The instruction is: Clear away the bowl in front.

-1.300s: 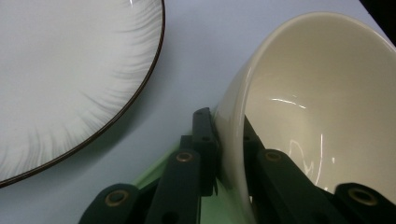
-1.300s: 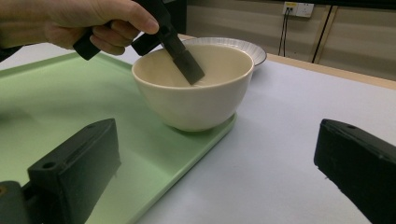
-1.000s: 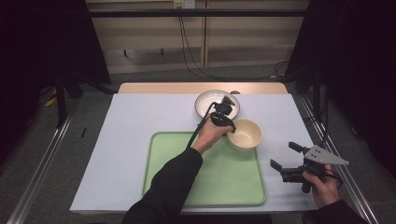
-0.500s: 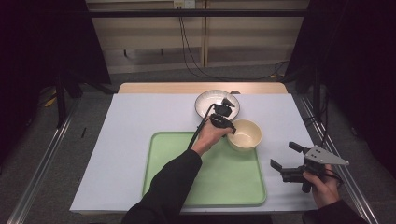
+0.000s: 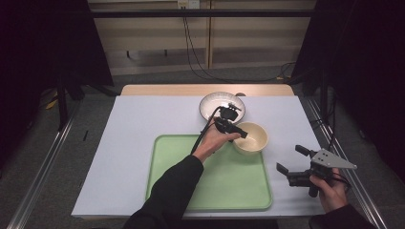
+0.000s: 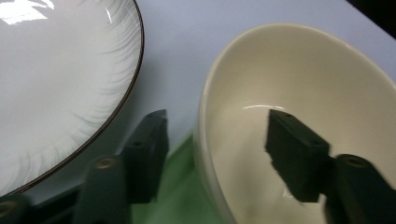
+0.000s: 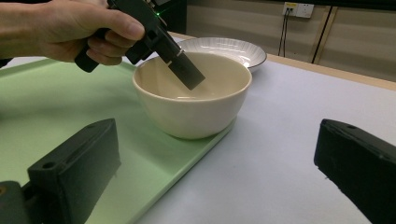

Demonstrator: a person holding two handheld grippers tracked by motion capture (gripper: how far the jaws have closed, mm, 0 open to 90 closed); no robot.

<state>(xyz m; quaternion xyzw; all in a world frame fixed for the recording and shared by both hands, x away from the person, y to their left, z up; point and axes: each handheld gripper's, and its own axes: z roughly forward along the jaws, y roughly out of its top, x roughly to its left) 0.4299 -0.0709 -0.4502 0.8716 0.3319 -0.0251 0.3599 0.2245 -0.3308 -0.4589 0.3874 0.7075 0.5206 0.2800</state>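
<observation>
On the bench [image 5: 119, 157], covered w/ a pale sheet, the biggest thing is the green tray [image 5: 210, 186], lying near the person, in the middle. At its far right corner stands the cream bowl [image 5: 253, 140]. From the right gripper view, the bowl [image 7: 196, 112] sits on the tray's edge, partly over the rim toward the bare bench, so I judge it is put down but maybe not fully inside. Just beyond, on the far side, is the white plate [image 5: 210, 102] w/ a dark rim, off the tray, close to the bowl but apart.

Progress, as I judge: the bowl is already delivered to the tray; the plate is not yet moved, so approx. half of the work is left, if the plate also goes on the tray.

Left hand-held gripper [image 5: 233, 130]: its jaws have just been opening. In the left gripper view the bowl's wall [image 6: 205, 154] is between them, one jaw outside, one inside, but the pads are not pressing; a gap shows on both sides. So it is about half open and holds nothing now.

Right hand-held gripper [image 5: 292, 161] waits at the near right, beside the tray, jaws wide apart, nothing between them.
</observation>
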